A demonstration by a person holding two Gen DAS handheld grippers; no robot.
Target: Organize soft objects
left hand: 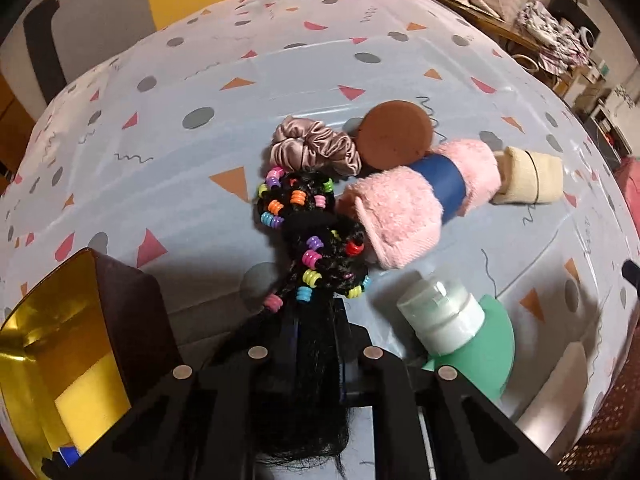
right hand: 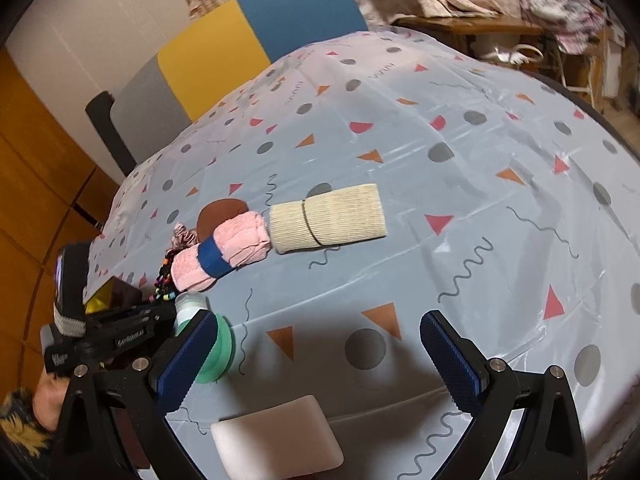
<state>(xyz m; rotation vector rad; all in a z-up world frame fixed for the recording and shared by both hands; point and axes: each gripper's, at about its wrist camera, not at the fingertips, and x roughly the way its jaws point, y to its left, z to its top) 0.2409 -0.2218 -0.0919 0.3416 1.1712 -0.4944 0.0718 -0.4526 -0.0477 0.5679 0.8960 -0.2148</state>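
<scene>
While black hair hides its fingertips, the left gripper [left hand: 316,320] clamps a beaded hairpiece [left hand: 308,236]; lower frame, the right gripper [right hand: 320,360] gapes, bare.

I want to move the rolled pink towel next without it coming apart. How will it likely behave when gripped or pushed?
The pink towel looks plush, so it will probably squash under the pads rather than slip. Its blue band wraps only the middle, so the roll should hold, though the ends may flare. Being a cylinder lying on the smooth tablecloth, it may roll if nudged sideways.
</scene>
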